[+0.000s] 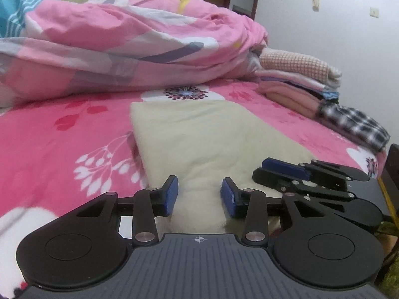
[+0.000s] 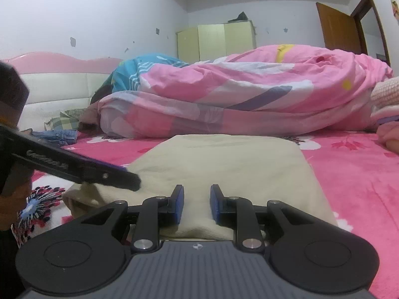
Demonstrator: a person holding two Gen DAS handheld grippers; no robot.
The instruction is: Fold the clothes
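Two grippers at the near edge of a cream folded garment (image 1: 199, 134) on a pink floral bed (image 1: 62, 134), left gripper (image 1: 199, 196) and right gripper (image 2: 197, 204) both with jaws parted, cloth between them ungripped, pink quilt (image 2: 249, 92) behind.

A bed (image 2: 349, 174) covered by a pink floral sheet is backed by a pink headboard (image 2: 54, 62). White walls (image 2: 87, 12), marked in places, are lined by a pale green wardrobe (image 2: 214, 39) and a brown door (image 2: 339, 27).

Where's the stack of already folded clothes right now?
In the left wrist view, the folded stack sits far right on the pink bedsheet, beside the rumpled pink duvet, beyond the cream garment.
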